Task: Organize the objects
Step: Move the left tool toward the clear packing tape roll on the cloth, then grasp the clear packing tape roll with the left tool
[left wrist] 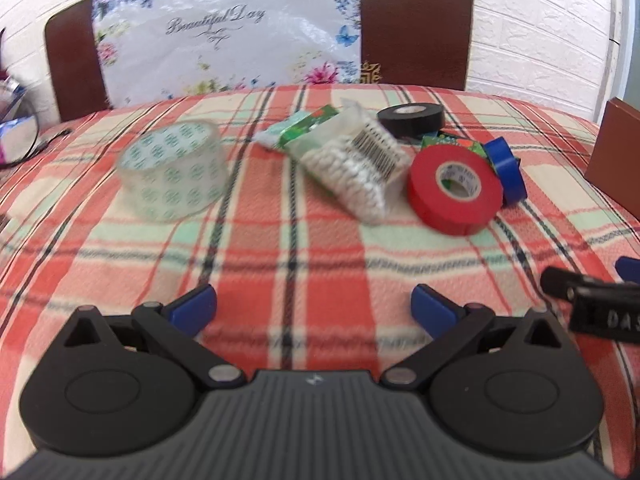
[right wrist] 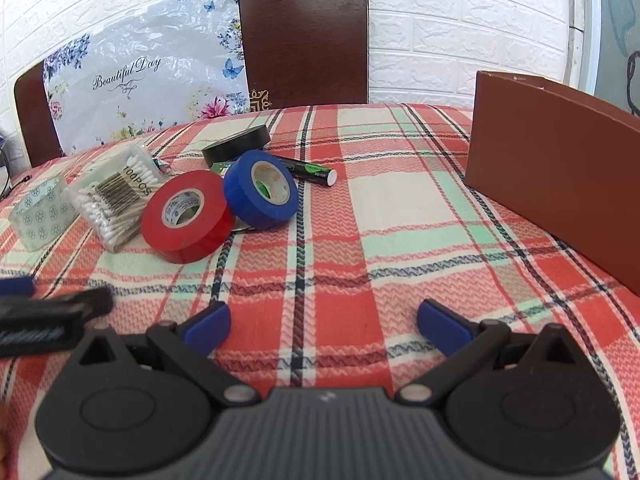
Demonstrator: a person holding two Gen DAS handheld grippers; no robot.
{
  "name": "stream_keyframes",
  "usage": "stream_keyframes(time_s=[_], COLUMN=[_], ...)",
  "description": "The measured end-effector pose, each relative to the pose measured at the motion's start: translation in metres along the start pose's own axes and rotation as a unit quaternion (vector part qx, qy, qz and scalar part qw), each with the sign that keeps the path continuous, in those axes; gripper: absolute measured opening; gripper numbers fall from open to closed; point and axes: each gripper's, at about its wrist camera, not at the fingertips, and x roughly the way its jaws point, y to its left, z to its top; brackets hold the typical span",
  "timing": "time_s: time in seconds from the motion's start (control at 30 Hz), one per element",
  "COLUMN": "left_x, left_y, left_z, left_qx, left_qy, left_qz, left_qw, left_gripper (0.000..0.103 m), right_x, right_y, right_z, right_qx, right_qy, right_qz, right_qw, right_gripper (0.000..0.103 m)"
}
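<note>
1. Left gripper [left wrist: 313, 307]: jaws spread wide, nothing held, kept low over the plaid tablecloth [left wrist: 280, 248].
2. Right gripper [right wrist: 323, 322]: jaws likewise spread, nothing held; its body is seen at 3 o'clock in the left view.
3. Red tape roll [right wrist: 187, 216] is seen at 11 o'clock from the right gripper, tilted, touching the blue tape roll [right wrist: 260, 189] at its 2 o'clock.
4. Black tape roll [right wrist: 236, 145] lies flat behind both; a battery [right wrist: 310, 169] lies just beside the blue roll.
5. Cotton swab pack [right wrist: 116, 196] is found at 9 o'clock of the red roll, the clear tape roll [right wrist: 38, 212] further left.
6. A green packet [left wrist: 306, 124] is partly hidden behind the swabs; likely a wrapper, view blurred.
7. Brown box [right wrist: 556, 172] stands at 2 o'clock, well apart.
</note>
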Motion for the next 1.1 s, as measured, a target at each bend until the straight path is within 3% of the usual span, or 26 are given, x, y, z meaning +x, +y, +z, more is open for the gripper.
stream_keyframes(time_s=[0.43,0.6,0.83,0.9,1.0,1.1], left_x=[-0.042,-0.053,-0.058,-0.058,-0.062,-0.055], left_y=[0.022,0.025,0.035,0.047,0.070,0.096], left_z=[-0.024,-0.037,-0.031,-0.022,0.003,0.037], left_qx=[-0.003,0.008,0.000,-0.014,-0.003,0.008], left_qy=[0.081,0.076,0.088,0.080,0.016,-0.033], left_qz=[-0.031,-0.042,-0.073,-0.080,-0.032,0.000], left_qw=[0.9962,0.9962,0.9934,0.9935,0.9994,0.9994], left_gripper=[0.103,0.103,0.103,0.103,0.103,0.103], right_x=[-0.010,-0.014,-0.022,-0.031,-0.043,-0.042], right_y=[0.005,0.009,0.013,0.022,0.043,0.073], right_z=[-0.007,-0.011,-0.014,-0.016,-0.015,-0.002], right_qx=[-0.010,-0.019,-0.031,-0.059,-0.104,-0.136], right_qy=[0.001,-0.007,-0.026,-0.048,-0.072,-0.073], right_qz=[-0.014,-0.022,-0.019,-0.010,0.028,0.091], right_qw=[1.000,1.000,0.999,0.997,0.992,0.984], right_gripper=[0.103,0.103,0.103,0.103,0.102,0.097])
